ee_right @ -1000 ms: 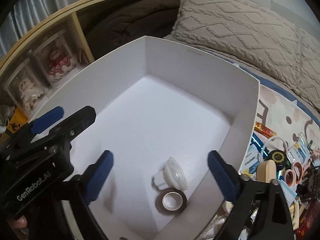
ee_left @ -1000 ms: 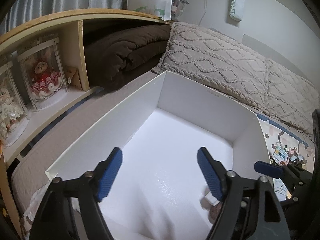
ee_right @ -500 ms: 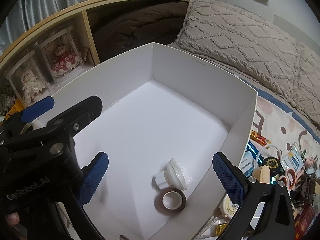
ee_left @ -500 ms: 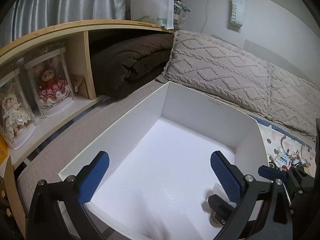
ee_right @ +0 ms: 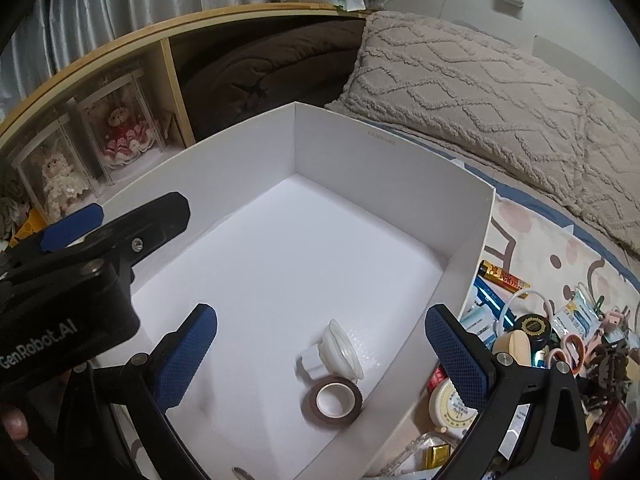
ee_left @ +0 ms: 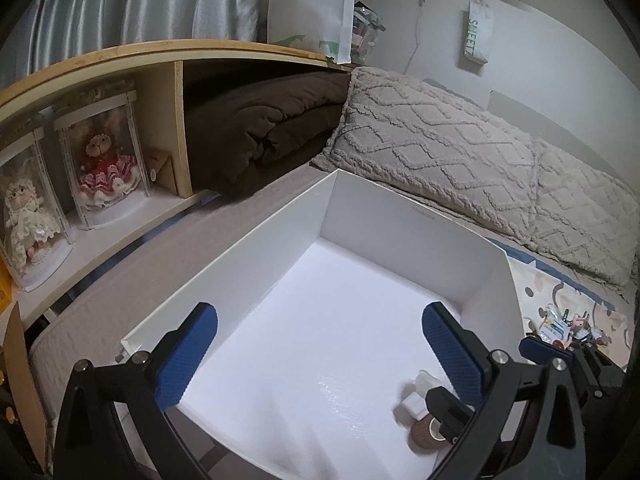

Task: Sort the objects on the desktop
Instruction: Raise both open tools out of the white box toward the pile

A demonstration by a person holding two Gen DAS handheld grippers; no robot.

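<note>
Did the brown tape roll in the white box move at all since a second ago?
No. The brown tape roll lies where it did, touching the small white cup, by the white box wall.

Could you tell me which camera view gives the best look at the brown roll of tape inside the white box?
The right wrist view: the brown tape roll lies flat and whole on the white box floor, beside a clear white-capped container. In the left wrist view only an edge of the roll shows; the left gripper's finger hides the rest.
</note>
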